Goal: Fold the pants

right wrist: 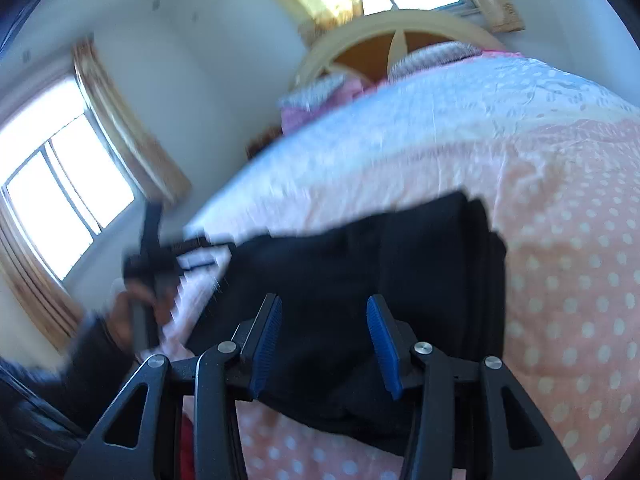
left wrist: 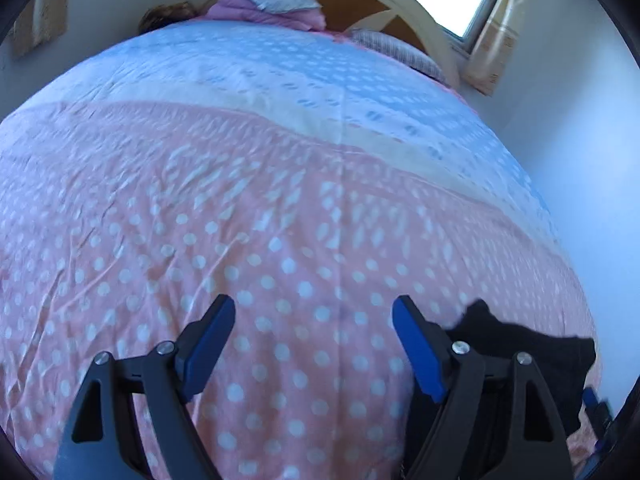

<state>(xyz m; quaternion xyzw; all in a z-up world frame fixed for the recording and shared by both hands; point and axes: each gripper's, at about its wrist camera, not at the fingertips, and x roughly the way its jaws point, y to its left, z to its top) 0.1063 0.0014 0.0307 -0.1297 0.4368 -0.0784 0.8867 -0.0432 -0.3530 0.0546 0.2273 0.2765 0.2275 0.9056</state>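
Right wrist view: we see the pants [right wrist: 400, 280], black, lying on the bed [right wrist: 560, 200] in a compact stack with layered edges at its right side, filling the middle of the frame. By our reading they are already folded at least once. The right claw [right wrist: 322, 340] hovers above the near part of the stack, blue pads partly apart, nothing pinched between them as far as we can tell. At middle left a hand [right wrist: 132, 316] holds the other tool off the bed's edge; motion blur there, details uncertain.

Left wrist view: the left claw [left wrist: 314, 344] stands wide open over bare polka-dot bedspread, holding nothing. The pants show only as a dark patch at lower right, behind the right-hand finger, apart from the pads.

Step in hand, as we judge it: between folds, or near the end. Both claws are free of the cloth and the stack looks tidy.

Next move, if another fold is wanted: we would bring the left claw across toward the dark patch, set each claw on one end of the same edge, close, lift together and lay it over without dragging the layers askew. Loose layers may slip.
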